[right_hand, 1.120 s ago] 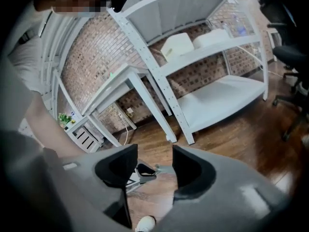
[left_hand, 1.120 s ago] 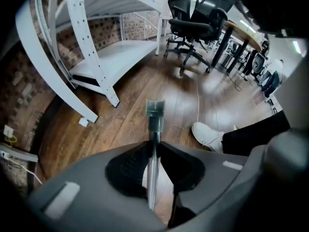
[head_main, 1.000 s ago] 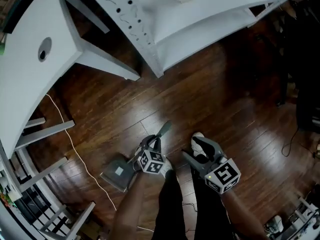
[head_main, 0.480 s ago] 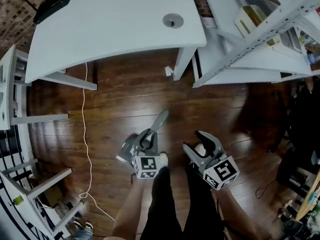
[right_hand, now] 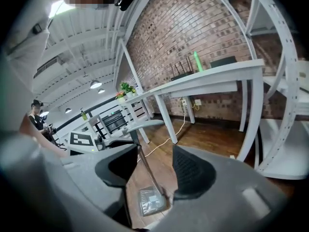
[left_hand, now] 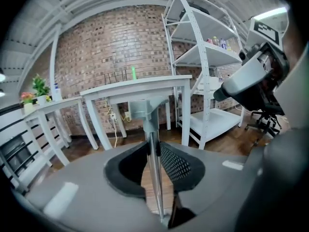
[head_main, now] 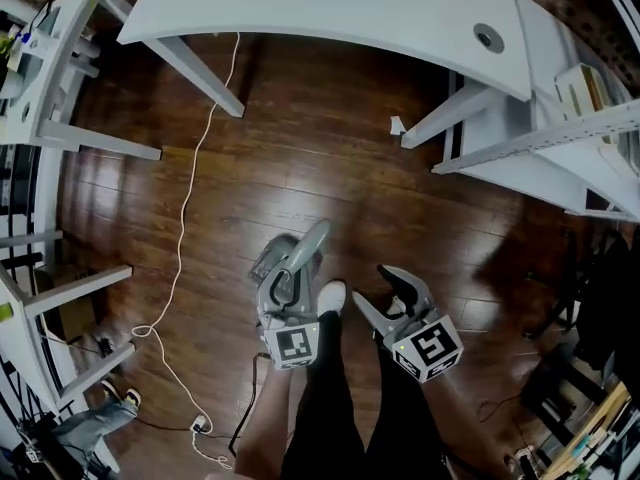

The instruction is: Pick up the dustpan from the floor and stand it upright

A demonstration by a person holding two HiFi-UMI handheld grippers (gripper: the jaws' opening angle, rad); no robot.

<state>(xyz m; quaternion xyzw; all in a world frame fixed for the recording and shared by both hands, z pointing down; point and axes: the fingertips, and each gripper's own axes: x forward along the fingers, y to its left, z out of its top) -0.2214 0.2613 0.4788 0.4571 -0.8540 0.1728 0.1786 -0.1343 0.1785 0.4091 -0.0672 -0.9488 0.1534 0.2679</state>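
The grey dustpan hangs from my left gripper (head_main: 287, 286), which is shut on its thin metal rod (left_hand: 153, 168). In the head view its handle (head_main: 308, 246) points up and away, and its pan (head_main: 266, 262) sits to the left, lifted above the dark wood floor. The left gripper view has the rod running up between the pads to the grey handle top (left_hand: 142, 108). My right gripper (head_main: 385, 293) stays beside it, to the right, with jaws apart and empty. In the right gripper view the pan (right_hand: 153, 201) and rod show beyond the gap of that gripper (right_hand: 155, 170).
A white desk (head_main: 330, 8) spans the top, with white shelving (head_main: 560, 158) at the right. A white cable (head_main: 190, 188) trails across the floor on the left, near white frames (head_main: 60, 138). My legs and a white shoe (head_main: 330, 296) stand between the grippers.
The left gripper has lifted the dustpan off the floor and rolled, so the handle now points more upward. Both grippers rose, and the head view swung, bringing the desk across the top.
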